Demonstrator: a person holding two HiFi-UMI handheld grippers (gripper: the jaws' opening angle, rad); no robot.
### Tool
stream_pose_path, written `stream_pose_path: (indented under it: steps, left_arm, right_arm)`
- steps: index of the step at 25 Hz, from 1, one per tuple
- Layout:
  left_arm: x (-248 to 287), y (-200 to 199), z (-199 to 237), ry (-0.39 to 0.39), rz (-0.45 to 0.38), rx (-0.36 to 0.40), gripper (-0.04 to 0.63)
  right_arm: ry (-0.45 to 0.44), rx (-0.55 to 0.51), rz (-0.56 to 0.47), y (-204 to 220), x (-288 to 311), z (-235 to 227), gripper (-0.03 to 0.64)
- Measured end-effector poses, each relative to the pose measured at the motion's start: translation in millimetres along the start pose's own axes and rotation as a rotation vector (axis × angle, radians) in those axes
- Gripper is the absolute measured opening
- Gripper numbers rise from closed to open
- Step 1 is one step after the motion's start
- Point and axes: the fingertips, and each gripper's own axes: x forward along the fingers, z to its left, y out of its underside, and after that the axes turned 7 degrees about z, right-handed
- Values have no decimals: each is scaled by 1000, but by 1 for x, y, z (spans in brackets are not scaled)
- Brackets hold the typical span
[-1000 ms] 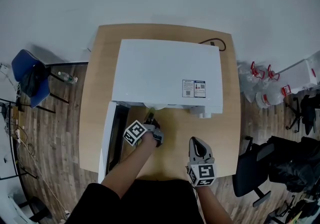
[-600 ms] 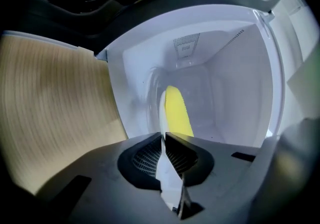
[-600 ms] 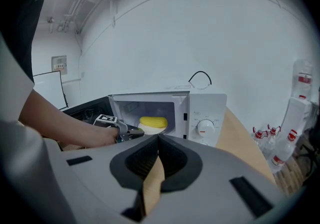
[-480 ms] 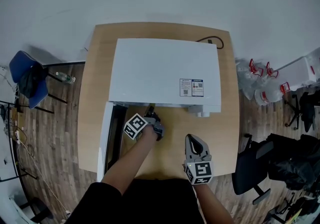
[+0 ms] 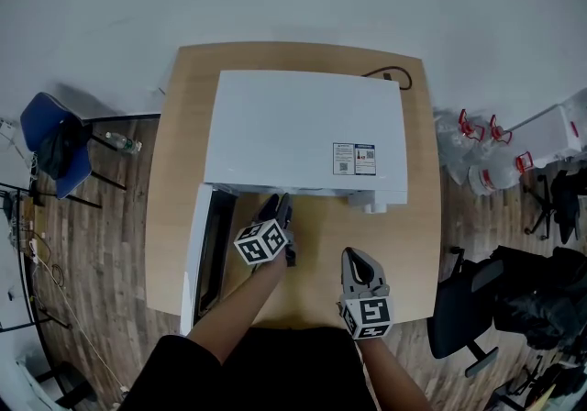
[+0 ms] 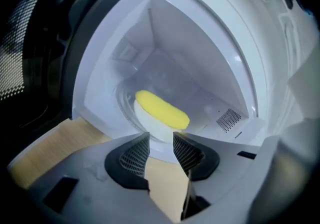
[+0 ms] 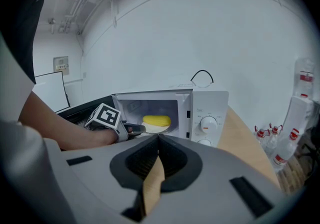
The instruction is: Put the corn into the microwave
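- Left gripper view: the corn (image 6: 162,109) is bright yellow, long and smooth, with round ends.
- It lies on its side on a white plate (image 6: 148,123). The plate is inside the white microwave (image 6: 200,43), near the front.
- The left gripper (image 6: 161,140) is at the mouth of the microwave, just in front of the plate.
- Its jaws have just been opening. They are apart now, with nothing between them, and they do not touch the corn.
- Right gripper view: the right gripper (image 7: 157,140) has its jaws pressed together and holds nothing.
- It hangs over the wood table (image 7: 245,138), back from the microwave and pointing at it.
- Head view: the door (image 5: 194,253) is swung wide open on the left side.
- The left gripper is in front of the open microwave, and the right gripper is nearer the person.
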Motion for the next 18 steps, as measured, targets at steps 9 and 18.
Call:
stream_pose_path:
  steps: [9, 18]
  left_arm:
    - [23, -4, -9, -53, 55, 169, 124]
    - [37, -11, -15, -59, 40, 180, 124]
  right_arm:
    - [19, 9, 11, 8, -7, -6, 60]
    - [31, 54, 16, 11, -5, -20, 60]
